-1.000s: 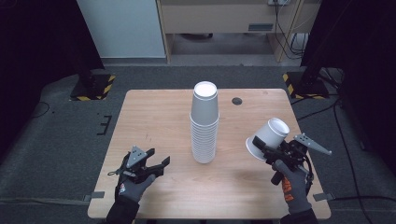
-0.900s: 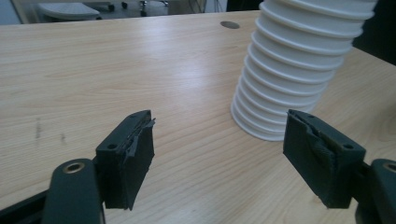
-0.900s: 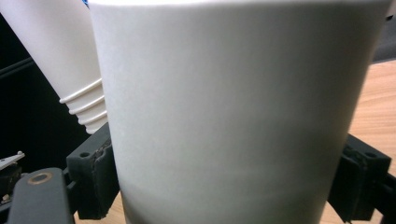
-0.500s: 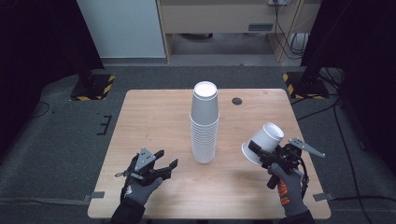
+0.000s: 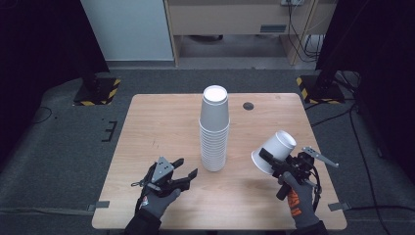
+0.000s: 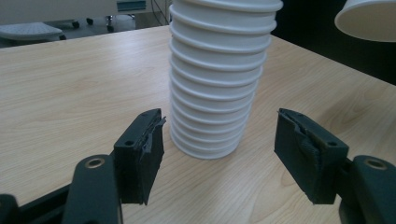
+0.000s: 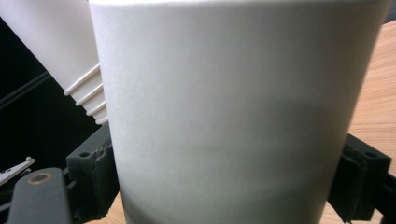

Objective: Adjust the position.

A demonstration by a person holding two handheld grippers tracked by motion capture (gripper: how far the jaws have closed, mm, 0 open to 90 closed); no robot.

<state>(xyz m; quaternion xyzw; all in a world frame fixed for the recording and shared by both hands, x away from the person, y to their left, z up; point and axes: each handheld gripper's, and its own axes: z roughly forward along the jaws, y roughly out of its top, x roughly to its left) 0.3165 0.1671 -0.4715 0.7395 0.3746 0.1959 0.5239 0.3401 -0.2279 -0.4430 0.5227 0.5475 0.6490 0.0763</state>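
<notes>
A tall stack of white paper cups [image 5: 214,132] stands upside down in the middle of the wooden table [image 5: 161,122]. My left gripper [image 5: 188,167] lies low on the table just left of the stack's base, pointing at it. Its jaws have just been closing a little but remain open, with nothing between them; in the left gripper view [image 6: 219,116] the stack [image 6: 219,70] stands a short way beyond the pads. My right gripper [image 5: 268,159], at the right front, is shut on a single white cup [image 5: 275,149] held tilted above the table. That cup [image 7: 233,93] is wedged between the jaws in the right gripper view.
A small dark round mark [image 5: 248,105] sits on the table behind the stack. Black-and-yellow striped stand bases [image 5: 98,92] [image 5: 313,83] rest on the floor off the far corners. A white panel and a cabinet stand beyond the far edge.
My left gripper has slid right toward the stack's base, its jaws a little narrower. The right gripper and its cup have shifted slightly left and tilted lower.
</notes>
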